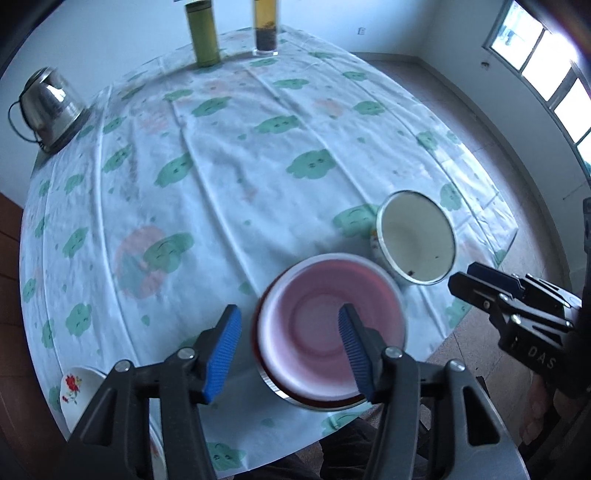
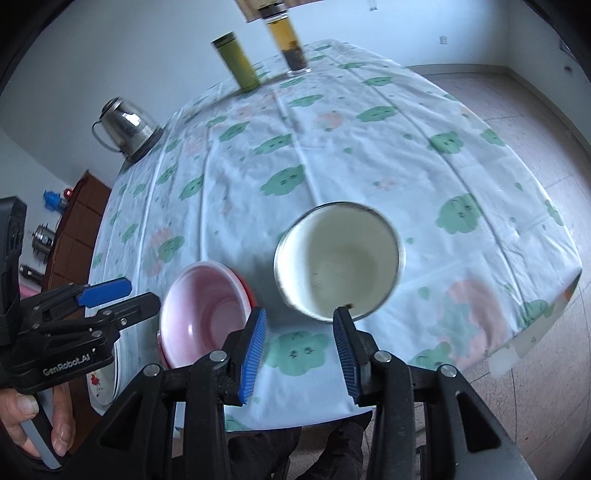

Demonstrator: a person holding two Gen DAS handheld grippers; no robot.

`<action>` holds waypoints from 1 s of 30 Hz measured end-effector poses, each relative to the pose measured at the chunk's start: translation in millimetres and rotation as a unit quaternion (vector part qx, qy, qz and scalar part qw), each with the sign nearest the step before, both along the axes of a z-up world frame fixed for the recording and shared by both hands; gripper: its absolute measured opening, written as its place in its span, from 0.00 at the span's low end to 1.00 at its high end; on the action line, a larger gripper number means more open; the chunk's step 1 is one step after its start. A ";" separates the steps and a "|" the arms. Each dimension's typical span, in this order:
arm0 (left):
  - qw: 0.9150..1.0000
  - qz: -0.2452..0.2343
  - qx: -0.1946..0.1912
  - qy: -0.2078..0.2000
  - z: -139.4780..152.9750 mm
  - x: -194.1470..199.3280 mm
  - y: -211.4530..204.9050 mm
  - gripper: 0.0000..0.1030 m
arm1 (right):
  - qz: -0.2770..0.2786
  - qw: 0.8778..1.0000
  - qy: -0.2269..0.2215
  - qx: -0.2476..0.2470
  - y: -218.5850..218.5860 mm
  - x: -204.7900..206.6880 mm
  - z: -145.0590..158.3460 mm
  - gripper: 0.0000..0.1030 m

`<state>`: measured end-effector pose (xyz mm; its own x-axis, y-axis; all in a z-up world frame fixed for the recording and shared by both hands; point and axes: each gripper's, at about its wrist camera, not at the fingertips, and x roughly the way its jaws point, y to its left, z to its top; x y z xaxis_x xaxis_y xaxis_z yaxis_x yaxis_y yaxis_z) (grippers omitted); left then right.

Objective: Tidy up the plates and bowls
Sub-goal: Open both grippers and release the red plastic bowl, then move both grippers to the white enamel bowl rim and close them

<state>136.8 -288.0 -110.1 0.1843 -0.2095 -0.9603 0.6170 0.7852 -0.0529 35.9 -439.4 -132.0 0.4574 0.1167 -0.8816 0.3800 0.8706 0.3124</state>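
- A pink bowl point(image 1: 328, 334) with a red outer wall is seen near the front edge of the tabletop point(image 1: 229, 155), upright, with a cream enamel bowl point(image 1: 417, 238) just beside it, further back and to its right; whether the two touch cannot be told.
- A flowered white plate point(image 1: 75, 391) is seen at the near left edge, well apart from both bowls.
- The left claw point(image 1: 290, 354) is held wide open and nothing is gripped; in its own view its right finger is seen over the pink bowl's hollow and its left finger outside the rim, so the near-left wall appears to be straddled. Contact cannot be told.
- The right claw point(image 2: 299, 352) is likewise spread open and empty, and the cream bowl point(image 2: 338, 260) lies straight ahead of it, its near rim just beyond the fingertips.
- Each bowl is judged nearer to its own side's claw; being round, neither offers a long axis.
- A kettle point(image 1: 48, 105), a green flask point(image 1: 203, 35) and a glass tea bottle point(image 1: 265, 27) stand along the far edge.
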 end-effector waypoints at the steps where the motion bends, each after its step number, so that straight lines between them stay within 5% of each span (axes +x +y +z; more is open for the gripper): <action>1: 1.000 -0.004 -0.001 0.000 0.7 -0.6 -4.3 0.54 | -0.006 1.000 0.001 0.000 -5.3 -1.6 -0.2 0.39; 19: 0.997 -0.066 0.041 0.000 -27.7 9.5 -97.1 0.53 | -0.060 0.998 0.016 0.002 -66.7 -2.7 -29.0 0.39; 30: 0.993 -0.085 0.079 0.011 -53.5 14.3 -121.8 0.29 | -0.043 0.999 0.024 0.017 -68.1 9.7 -43.0 0.28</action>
